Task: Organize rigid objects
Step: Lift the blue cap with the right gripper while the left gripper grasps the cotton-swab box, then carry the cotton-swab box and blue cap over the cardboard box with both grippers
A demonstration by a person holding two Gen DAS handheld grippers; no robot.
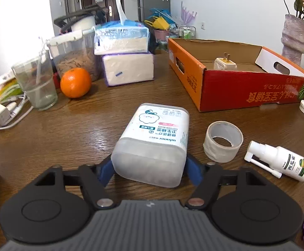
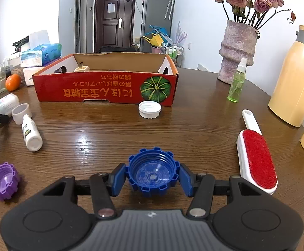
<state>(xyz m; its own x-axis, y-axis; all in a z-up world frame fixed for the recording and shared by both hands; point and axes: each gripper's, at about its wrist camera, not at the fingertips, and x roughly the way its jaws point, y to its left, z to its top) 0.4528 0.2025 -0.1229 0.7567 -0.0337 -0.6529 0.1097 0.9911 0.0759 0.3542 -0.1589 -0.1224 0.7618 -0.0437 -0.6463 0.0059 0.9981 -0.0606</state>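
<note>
Only a plug adapter (image 1: 225, 63) lay in the orange box (image 1: 231, 87) ahead. The left hand-held gripper (image 1: 148, 167) grasped the cotton bud box (image 1: 154, 140); the right hand-held gripper (image 2: 152, 176) grasped a blue cap (image 2: 153, 172). Tape roll (image 1: 223, 141), spray bottle (image 1: 281, 161) and white lid (image 2: 150, 109) remained on the table (image 1: 78, 129).

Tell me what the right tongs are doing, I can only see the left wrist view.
Observer: The right tongs are closed on a blue ribbed cap, which sits open side up.
Operator: Is anything else loose on that side?
Observer: A lint brush with a red pad lies to the right of the cap, apart from it.
Operator: What stands beyond the brush?
Observer: A cream thermos jug, upright.
</note>
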